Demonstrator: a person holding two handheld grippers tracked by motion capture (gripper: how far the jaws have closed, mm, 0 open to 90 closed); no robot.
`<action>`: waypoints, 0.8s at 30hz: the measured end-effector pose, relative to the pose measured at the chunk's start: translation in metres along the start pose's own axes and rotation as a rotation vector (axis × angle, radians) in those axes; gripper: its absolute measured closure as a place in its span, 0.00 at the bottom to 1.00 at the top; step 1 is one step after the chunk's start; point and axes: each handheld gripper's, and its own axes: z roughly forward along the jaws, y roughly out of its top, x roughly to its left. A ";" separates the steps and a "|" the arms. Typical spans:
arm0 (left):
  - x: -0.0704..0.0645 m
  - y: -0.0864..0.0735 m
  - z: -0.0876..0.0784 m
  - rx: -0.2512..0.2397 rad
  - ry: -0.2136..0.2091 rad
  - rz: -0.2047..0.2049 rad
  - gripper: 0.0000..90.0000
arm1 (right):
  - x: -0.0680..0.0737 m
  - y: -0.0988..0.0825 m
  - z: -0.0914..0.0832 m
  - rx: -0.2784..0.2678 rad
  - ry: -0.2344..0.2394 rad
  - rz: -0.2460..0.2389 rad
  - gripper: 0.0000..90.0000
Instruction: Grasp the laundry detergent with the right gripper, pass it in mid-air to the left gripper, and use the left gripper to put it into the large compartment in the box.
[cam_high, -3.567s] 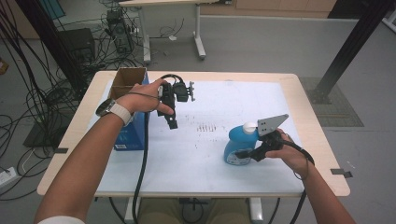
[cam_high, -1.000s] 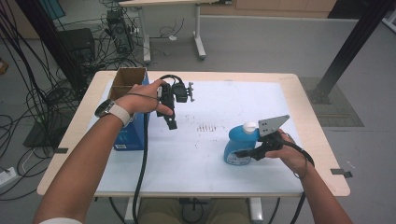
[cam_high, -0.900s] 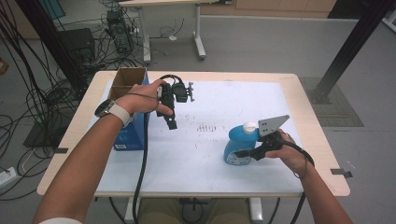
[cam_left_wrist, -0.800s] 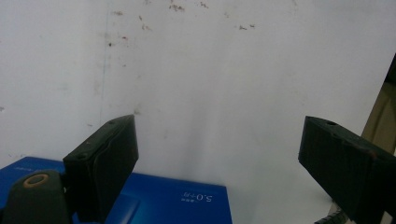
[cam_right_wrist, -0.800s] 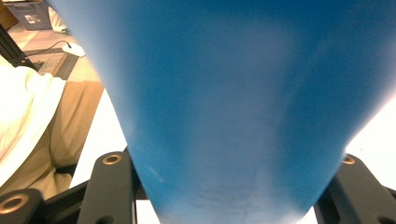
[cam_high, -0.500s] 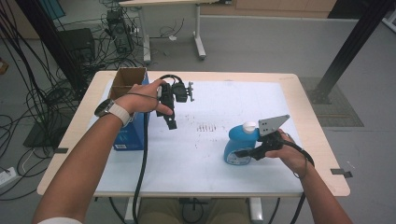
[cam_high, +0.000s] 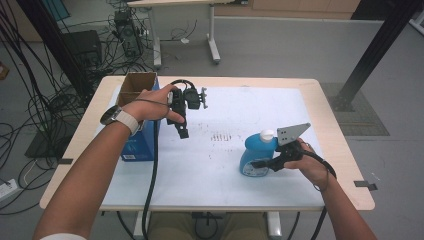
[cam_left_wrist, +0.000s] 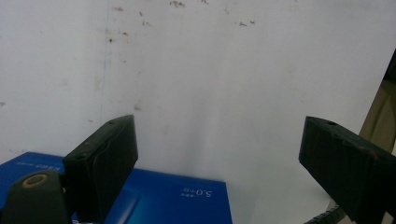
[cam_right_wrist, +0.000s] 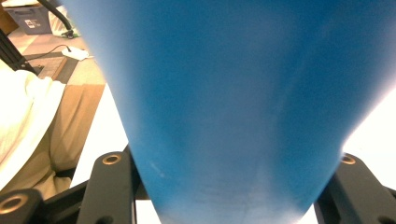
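The blue bottle (cam_high: 256, 159), upright on the desk (cam_high: 210, 170), is clamped by the right gripper (cam_high: 260, 164); it is best lifted straight, left gripper (cam_high: 181, 131) jaws held open near the blue box (cam_high: 139, 146).

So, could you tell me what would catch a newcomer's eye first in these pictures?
Most likely the blue bottle with a white cap, upright at the right of the white table, clamped between the jaws of the right gripper. Next, the left gripper, held above the table at the left with its jaws open and nothing between them, beside a blue box with an open cardboard top.
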 end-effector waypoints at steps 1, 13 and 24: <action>0.000 0.000 0.000 -0.003 -0.001 -0.001 0.13 | 0.000 0.000 0.000 -0.001 0.000 0.002 0.49; -0.001 -0.001 -0.001 -0.003 0.003 -0.002 0.13 | 0.001 0.001 0.000 0.005 0.000 -0.007 0.49; -0.002 0.000 -0.001 -0.004 0.004 -0.001 0.13 | 0.000 0.001 0.000 0.006 -0.001 -0.005 0.49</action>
